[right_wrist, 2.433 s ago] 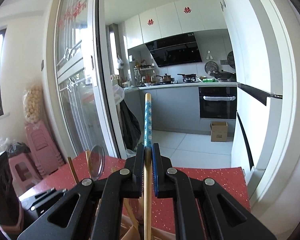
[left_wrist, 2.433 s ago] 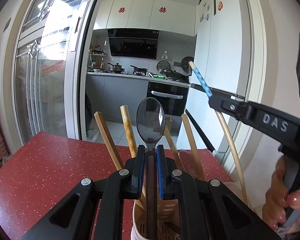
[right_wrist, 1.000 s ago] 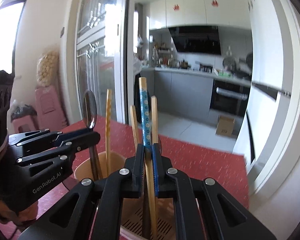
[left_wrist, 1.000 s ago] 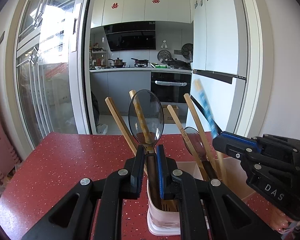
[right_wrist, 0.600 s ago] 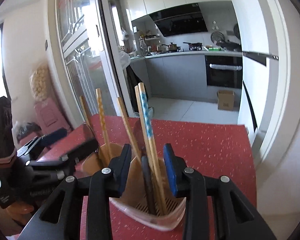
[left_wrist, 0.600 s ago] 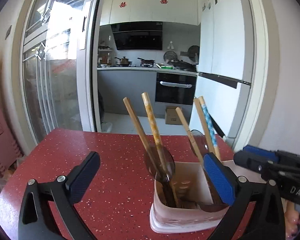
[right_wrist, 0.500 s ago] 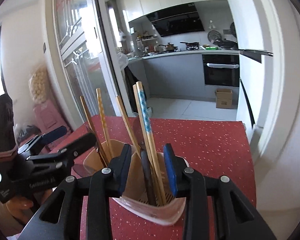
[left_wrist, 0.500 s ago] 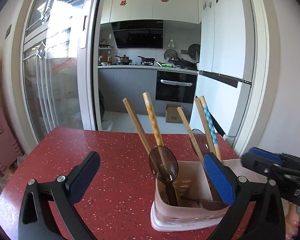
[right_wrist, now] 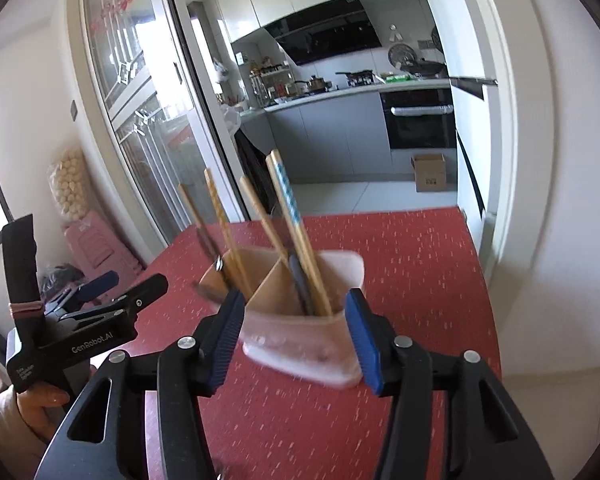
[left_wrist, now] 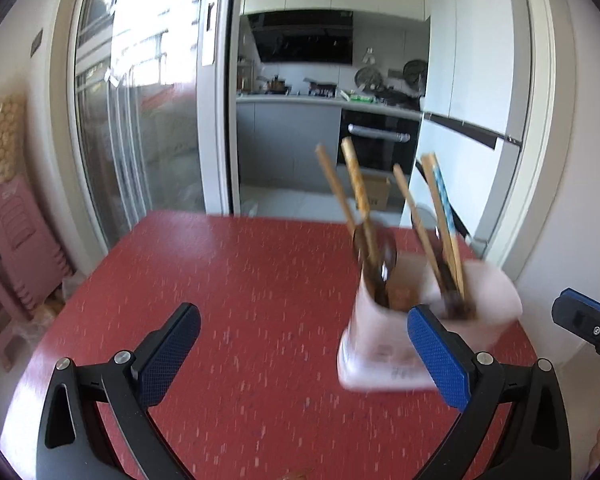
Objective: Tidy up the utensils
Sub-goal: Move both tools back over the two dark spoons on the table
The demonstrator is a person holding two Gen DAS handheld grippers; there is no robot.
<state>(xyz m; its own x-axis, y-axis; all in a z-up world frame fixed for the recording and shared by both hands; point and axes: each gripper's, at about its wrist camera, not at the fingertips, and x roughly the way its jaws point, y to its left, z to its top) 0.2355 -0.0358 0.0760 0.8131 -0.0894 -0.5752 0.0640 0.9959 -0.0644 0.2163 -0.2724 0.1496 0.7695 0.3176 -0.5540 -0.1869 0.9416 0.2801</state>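
Observation:
A pale pink utensil holder (left_wrist: 384, 344) stands on the red table (left_wrist: 240, 288), at the right in the left wrist view and in the middle of the right wrist view (right_wrist: 300, 336). It holds several wooden chopsticks (right_wrist: 228, 232), a blue-patterned chopstick (right_wrist: 286, 188) and a dark spoon (left_wrist: 376, 256). My left gripper (left_wrist: 300, 348) is open and empty, left of the holder and back from it. My right gripper (right_wrist: 296, 336) is open and empty, just in front of the holder. The left gripper also shows in the right wrist view (right_wrist: 100, 300).
The red table ends at a sliding glass door (left_wrist: 140, 120) on the far side. Beyond is a kitchen with an oven (right_wrist: 420, 120) and a cardboard box (right_wrist: 430, 172). A white wall (right_wrist: 560, 200) runs along the table's right edge. Pink stools (left_wrist: 16, 240) stand left.
Both grippers let go of the spoon and the blue chopstick, which now stand in the holder. Both have since opened wide and pulled back; the left one swung left.

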